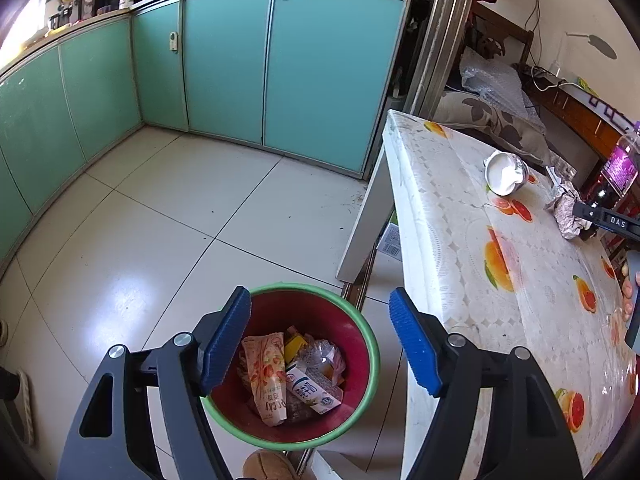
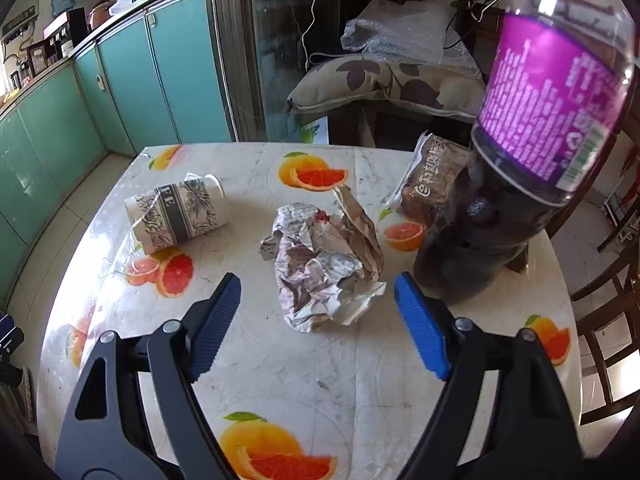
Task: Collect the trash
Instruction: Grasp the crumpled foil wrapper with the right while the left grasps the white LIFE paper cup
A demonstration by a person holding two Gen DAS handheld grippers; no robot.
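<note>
Left tool [image 1: 320,340]: jaws apart, nothing between them. It hangs over the trash bin [image 1: 360,320] on the floor, beside the tabletop [image 1: 460,240]. The bin already holds a snack packet [image 1: 266,376] and a carton [image 1: 312,390].

On the tabletop, left to right in the right wrist view: a paper cup [image 2: 178,214] lying on its side, a crumpled wrapper [image 2: 324,268], a bagged item [image 2: 434,176] and a bottle [image 2: 520,152] with a purple label.

Right tool [image 2: 318,320]: jaws apart, empty. The crumpled wrapper lies directly ahead of it, just beyond the fingertips and centred on the gap. Its long axis runs roughly along the line of approach. The right tool is judged the nearer; a short forward advance, then closure, should capture the wrapper.
</note>
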